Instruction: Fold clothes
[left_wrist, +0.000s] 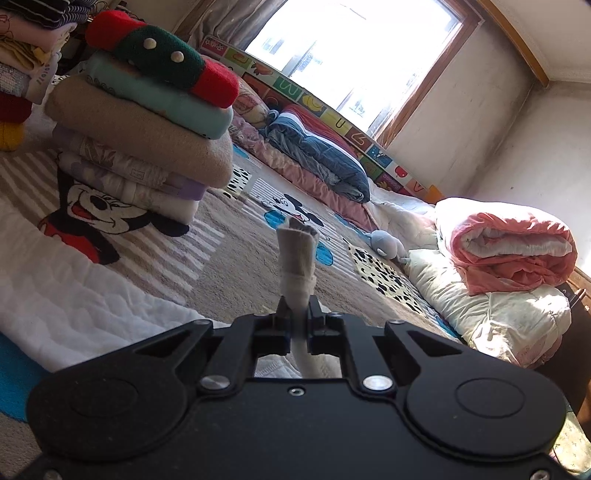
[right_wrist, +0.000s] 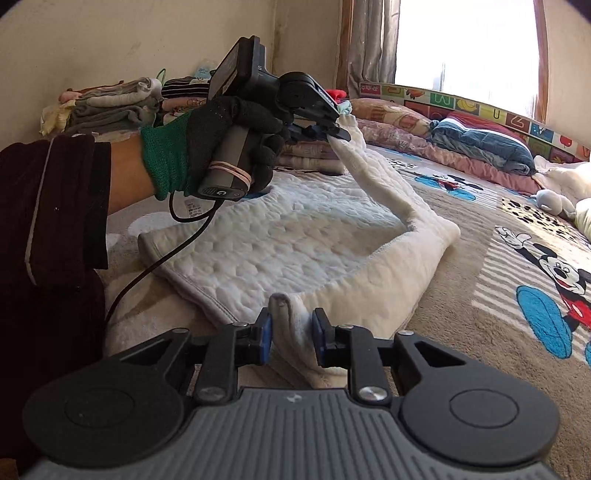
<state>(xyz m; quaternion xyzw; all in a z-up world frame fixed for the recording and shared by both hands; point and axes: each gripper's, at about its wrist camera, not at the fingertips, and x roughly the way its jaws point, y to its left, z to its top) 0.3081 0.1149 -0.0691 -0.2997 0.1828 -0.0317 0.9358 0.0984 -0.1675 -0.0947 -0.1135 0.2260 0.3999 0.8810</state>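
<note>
A white quilted garment (right_wrist: 280, 240) lies flat on the Mickey-print bed cover, its right part lifted. My left gripper (left_wrist: 297, 314) is shut on one end of it, and the cloth sticks up between the fingers (left_wrist: 295, 258). In the right wrist view the left gripper (right_wrist: 332, 129), held by a gloved hand, lifts that end above the bed. My right gripper (right_wrist: 291, 332) is shut on another corner of the same garment (right_wrist: 291, 317) near the front edge. The cloth hangs in a band between the two grippers.
A stack of folded clothes (left_wrist: 147, 122) topped by a red-and-green knit stands left of the garment. More folded piles (right_wrist: 110, 107) sit by the wall. Quilts and a blue pillow (left_wrist: 317, 155) lie under the window. A rolled pink duvet (left_wrist: 513, 247) is at the right.
</note>
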